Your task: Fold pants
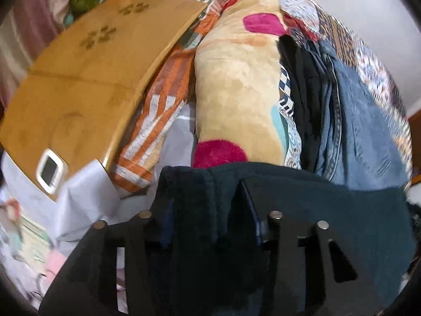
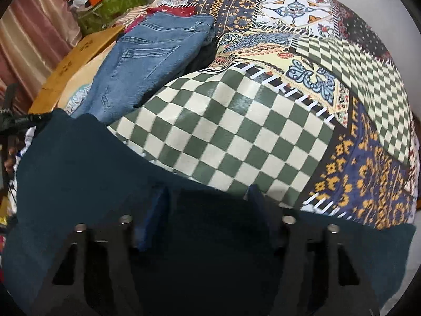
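Dark teal pants (image 1: 329, 210) fill the lower part of both views and lie over the bed's near edge (image 2: 79, 171). My left gripper (image 1: 208, 192) has its fingers wide apart, with a thick fold of the pants bunched between them. My right gripper (image 2: 208, 194) also has its fingers wide apart, with the dark fabric lying between and under them. Whether either one grips the cloth is not visible.
A patchwork bedspread (image 2: 236, 137) covers the bed. Folded blue jeans (image 2: 147, 60) and black clothes (image 1: 302, 100) are stacked on it. A beige pillow with pink spots (image 1: 236, 84) lies beside a wooden lap table (image 1: 79, 79) holding a small white device (image 1: 50, 171).
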`<state>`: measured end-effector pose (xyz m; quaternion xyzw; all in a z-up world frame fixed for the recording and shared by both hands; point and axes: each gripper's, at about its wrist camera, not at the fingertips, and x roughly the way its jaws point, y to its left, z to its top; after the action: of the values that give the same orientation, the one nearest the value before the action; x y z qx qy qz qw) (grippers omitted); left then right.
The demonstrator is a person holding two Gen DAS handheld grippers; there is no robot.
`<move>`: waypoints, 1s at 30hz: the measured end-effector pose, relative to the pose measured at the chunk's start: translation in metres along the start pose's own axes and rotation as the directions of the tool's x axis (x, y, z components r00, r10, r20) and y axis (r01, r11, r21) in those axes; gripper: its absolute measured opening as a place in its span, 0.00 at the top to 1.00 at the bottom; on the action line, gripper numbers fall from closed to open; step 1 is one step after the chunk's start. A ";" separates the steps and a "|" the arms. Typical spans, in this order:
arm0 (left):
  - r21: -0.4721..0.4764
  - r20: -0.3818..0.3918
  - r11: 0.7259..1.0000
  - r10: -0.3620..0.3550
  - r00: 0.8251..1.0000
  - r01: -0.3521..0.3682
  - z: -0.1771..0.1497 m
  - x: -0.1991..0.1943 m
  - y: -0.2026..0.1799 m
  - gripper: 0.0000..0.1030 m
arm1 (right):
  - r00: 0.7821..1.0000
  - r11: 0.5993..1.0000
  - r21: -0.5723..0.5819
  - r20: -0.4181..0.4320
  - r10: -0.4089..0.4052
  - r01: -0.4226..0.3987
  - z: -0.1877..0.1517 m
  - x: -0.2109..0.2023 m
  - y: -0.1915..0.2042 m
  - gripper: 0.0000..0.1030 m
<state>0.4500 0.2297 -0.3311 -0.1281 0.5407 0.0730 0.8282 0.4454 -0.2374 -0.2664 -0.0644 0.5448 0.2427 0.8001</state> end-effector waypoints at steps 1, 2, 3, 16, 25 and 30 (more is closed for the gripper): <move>0.008 0.002 1.000 0.005 1.000 -0.005 0.000 -0.002 0.001 0.65 | 1.000 1.000 0.004 0.002 0.003 -0.003 -0.001 0.000 0.001 0.55; 0.008 0.003 1.000 0.006 1.000 -0.006 0.000 -0.005 0.002 0.71 | 1.000 1.000 0.012 0.003 0.011 -0.011 -0.003 0.000 0.001 0.61; 0.004 0.005 1.000 0.002 1.000 -0.002 -0.001 -0.007 0.002 0.76 | 1.000 1.000 0.017 0.006 0.013 -0.013 -0.005 -0.001 0.004 0.63; 0.081 0.118 0.995 0.045 0.992 -0.055 -0.001 -0.084 -0.018 0.92 | 0.988 0.998 0.021 0.143 -0.061 0.059 -0.013 -0.057 0.017 0.89; 0.102 0.158 0.995 0.003 0.987 -0.019 -0.027 -0.159 -0.006 0.92 | 0.969 0.995 -0.014 0.229 -0.093 0.099 -0.031 -0.118 0.038 0.89; 0.156 0.190 0.987 0.001 0.982 -0.031 -0.065 -0.194 -0.007 0.92 | 0.968 0.996 -0.012 0.239 -0.078 0.084 -0.059 -0.144 0.046 0.91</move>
<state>0.3168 0.2080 -0.1780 -0.0503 0.4647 0.0484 0.8827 0.3327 -0.2650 -0.1522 -0.0656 0.4391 0.2217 0.8682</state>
